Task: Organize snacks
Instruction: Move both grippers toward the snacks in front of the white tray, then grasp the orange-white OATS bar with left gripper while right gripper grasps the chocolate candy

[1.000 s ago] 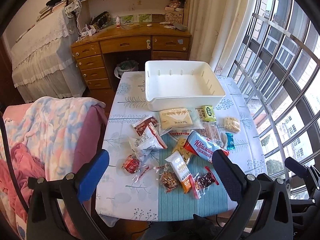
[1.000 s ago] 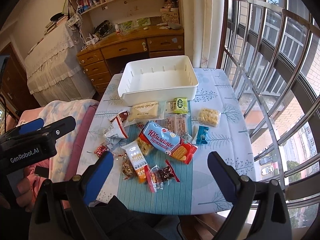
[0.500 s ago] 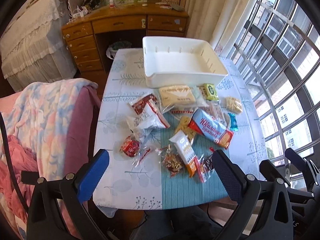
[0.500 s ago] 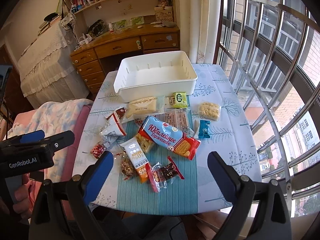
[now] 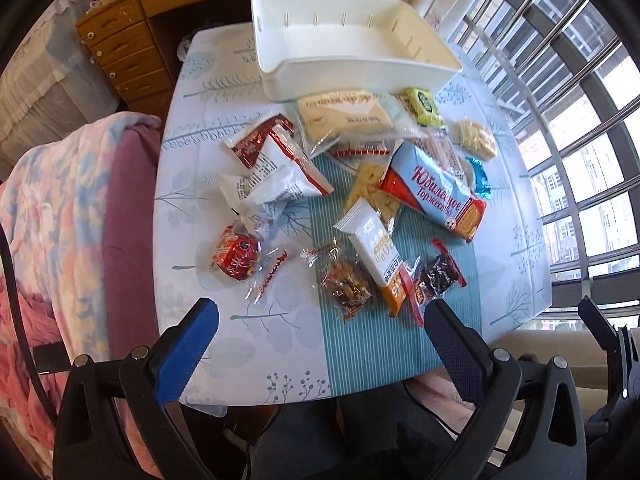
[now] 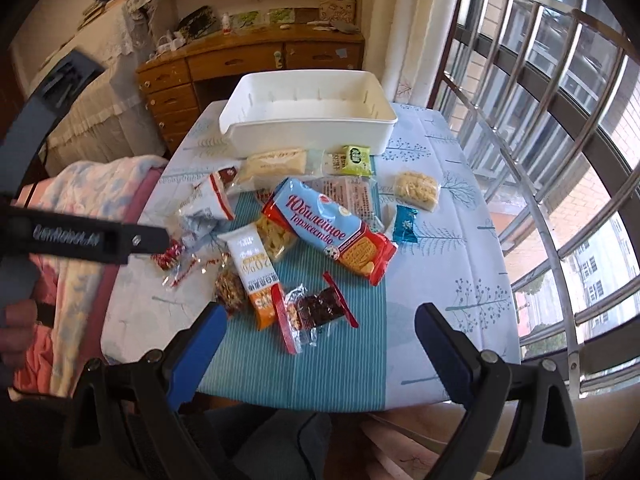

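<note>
Several snack packets lie scattered on the table, among them a long blue and red biscuit pack (image 5: 434, 194) (image 6: 330, 229), a dark nut bar (image 5: 437, 280) (image 6: 316, 312), a white and orange bar (image 5: 376, 249) (image 6: 256, 272) and a red round sweet (image 5: 237, 256). An empty white bin (image 5: 352, 68) (image 6: 308, 132) stands at the table's far end. My left gripper (image 5: 320, 336) is open above the near edge. My right gripper (image 6: 320, 336) is open above the near edge too, just short of the nut bar.
The table has a pale leaf-print cloth (image 5: 200, 148) with a teal striped middle (image 6: 340, 364). A blanket-covered chair (image 5: 60, 208) stands at the left. Window bars (image 6: 560, 160) run along the right. A wooden desk (image 6: 248, 64) stands behind the table.
Both grippers have moved forward and lower toward the table, so the snacks look larger and closer. Both stay open. No snack has moved.
</note>
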`<state>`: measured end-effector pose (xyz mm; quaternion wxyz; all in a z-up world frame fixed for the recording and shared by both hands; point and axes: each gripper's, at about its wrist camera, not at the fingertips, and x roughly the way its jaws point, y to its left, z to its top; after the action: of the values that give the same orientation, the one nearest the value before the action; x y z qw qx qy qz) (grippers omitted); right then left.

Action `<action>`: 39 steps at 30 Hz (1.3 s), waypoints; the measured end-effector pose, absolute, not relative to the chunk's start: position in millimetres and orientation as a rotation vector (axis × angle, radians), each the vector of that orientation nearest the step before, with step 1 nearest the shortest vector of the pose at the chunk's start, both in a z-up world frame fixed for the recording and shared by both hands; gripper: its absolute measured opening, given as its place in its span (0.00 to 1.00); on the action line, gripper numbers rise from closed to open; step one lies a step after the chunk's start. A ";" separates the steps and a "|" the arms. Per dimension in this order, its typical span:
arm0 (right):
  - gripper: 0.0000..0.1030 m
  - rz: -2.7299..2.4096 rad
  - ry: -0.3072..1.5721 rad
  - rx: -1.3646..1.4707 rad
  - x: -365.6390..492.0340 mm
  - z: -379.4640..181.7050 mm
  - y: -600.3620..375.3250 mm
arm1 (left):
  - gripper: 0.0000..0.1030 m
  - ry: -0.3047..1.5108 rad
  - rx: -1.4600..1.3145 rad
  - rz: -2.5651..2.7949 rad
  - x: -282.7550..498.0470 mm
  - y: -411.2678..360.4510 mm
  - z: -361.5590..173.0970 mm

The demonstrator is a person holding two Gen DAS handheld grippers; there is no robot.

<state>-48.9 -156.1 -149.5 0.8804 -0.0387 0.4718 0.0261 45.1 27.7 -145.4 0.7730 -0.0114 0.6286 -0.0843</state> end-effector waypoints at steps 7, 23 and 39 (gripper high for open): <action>0.93 0.107 1.002 -0.142 -46.1 -179.2 -160.9 | 0.99 1.421 0.028 -0.182 67.7 4.4 -174.4; 0.93 0.306 1.257 -0.210 1.6 -278.0 -166.1 | 0.93 1.608 0.053 -0.117 119.6 -36.5 -243.4; 0.77 0.419 1.349 -0.231 22.5 -321.5 -164.8 | 0.45 1.747 -0.052 -0.087 142.0 -43.7 -296.0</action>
<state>22.5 -164.8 -321.5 0.7547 -0.1060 0.6183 0.1919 142.0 -43.7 -296.0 0.6412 -0.0226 0.7661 -0.0381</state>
